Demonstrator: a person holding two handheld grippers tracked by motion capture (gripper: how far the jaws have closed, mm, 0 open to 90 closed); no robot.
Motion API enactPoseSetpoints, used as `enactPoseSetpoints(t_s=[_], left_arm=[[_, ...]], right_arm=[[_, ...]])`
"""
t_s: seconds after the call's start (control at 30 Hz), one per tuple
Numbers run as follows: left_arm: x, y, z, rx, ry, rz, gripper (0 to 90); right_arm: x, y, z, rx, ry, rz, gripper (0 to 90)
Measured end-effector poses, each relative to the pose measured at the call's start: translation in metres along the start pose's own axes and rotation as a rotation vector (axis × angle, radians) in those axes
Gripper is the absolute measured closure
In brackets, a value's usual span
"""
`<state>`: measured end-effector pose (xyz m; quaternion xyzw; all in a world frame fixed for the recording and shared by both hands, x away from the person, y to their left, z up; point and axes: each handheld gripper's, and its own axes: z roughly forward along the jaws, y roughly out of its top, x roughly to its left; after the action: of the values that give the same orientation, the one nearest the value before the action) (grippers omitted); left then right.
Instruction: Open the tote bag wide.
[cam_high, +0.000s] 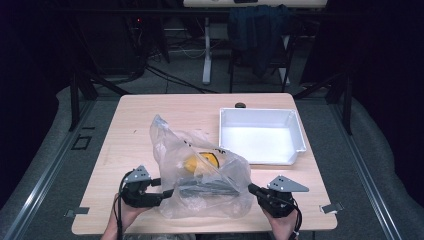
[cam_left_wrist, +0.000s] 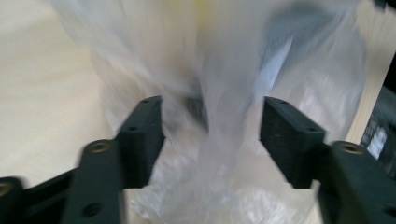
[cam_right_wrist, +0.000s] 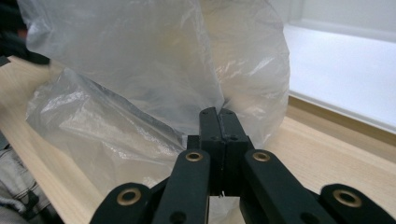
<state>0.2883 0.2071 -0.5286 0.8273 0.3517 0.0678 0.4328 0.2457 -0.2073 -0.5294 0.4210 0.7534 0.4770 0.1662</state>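
A crumpled clear plastic bag (cam_high: 200, 175) sits on the near half of the pale wooden tabletop (cam_high: 135, 115), puffed up and peaked toward the far left. Through the film I can make out a round yellow object (cam_high: 192, 162) and, below it, a long dark object (cam_high: 207, 187); what either is I cannot tell. The left gripper (cam_high: 167, 192) comes in at the bag's left edge, held in a hand at the near edge of the table. In the left gripper view its two black jaws stand well apart, with blurred bag film (cam_left_wrist: 224, 116) bunched in the gap between them and neither pad pressing on it, so that side is released. The right gripper (cam_high: 251, 188) is at the bag's right edge, and in the right gripper view its jaws are clenched tight together, pinching a fold of the plastic (cam_right_wrist: 154, 70) at their tips.

Just beyond the bag, on the far right part of the table, lies a shallow white rectangular tray (cam_high: 297, 132), and a small dark round thing (cam_high: 240, 105) sits at the far edge behind it. The table stands on grey floor (cam_high: 45, 160). The room behind is dark, with cables on the floor, a white table leg (cam_high: 207, 50) and a dark cloth hung over a chair (cam_high: 260, 35).
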Motion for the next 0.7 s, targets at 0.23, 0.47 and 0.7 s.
enactPoseSetpoints(t_s=[0.23,0.47,0.7], left_arm=[[-0.011,0.018,-0.007,-0.082,0.041,0.018,55.4],[-0.008,-0.005,0.024,0.000,0.053,-0.008,89.1],[-0.004,-0.018,0.021,0.039,0.001,-0.039,89.9]], right_arm=[[0.000,0.002,-0.002,0.012,0.016,-0.024,90.0],[-0.002,-0.001,-0.004,0.037,0.042,-0.011,90.0],[-0.017,-0.009,0.006,0.112,0.016,0.093,90.0]])
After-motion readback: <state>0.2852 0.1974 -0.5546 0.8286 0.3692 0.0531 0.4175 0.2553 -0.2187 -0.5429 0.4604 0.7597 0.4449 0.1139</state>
